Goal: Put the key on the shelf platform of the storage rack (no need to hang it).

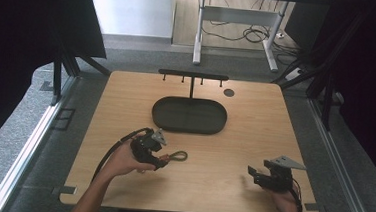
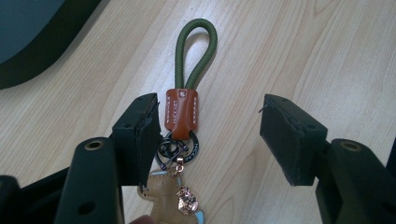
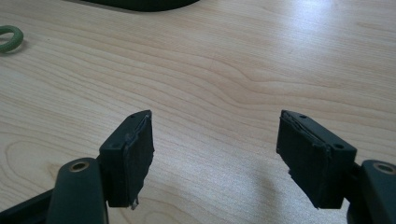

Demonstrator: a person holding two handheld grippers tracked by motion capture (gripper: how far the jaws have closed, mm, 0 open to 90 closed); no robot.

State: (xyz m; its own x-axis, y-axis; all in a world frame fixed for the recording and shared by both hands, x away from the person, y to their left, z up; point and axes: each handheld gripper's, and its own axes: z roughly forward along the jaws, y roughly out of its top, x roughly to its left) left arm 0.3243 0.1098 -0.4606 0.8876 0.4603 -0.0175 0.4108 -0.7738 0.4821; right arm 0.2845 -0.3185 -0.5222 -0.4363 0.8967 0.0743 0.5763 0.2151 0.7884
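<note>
Left claw (image 2: 210, 135) open wide over the keychain (image 2: 182, 112), nothing gripped.

I see the keychain flat on the worktop (image 1: 253, 140) between my left jaws, nearer one pad, just in front of the dark tray (image 1: 160, 115) with its hook stand (image 1: 193, 76). I judge it light and limp: green cord loop (image 2: 198, 51) soft, tan leather sleeve (image 2: 181, 112) firmer, black rings and small charms (image 2: 180, 200) loose and likely to swing. Best hold, I think, is across the leather sleeve, which leaves the cord loop free. The rings look slippery for flat pads. My right claw (image 3: 219, 158) hangs open and empty over bare wood, well apart from the keychain.
</note>
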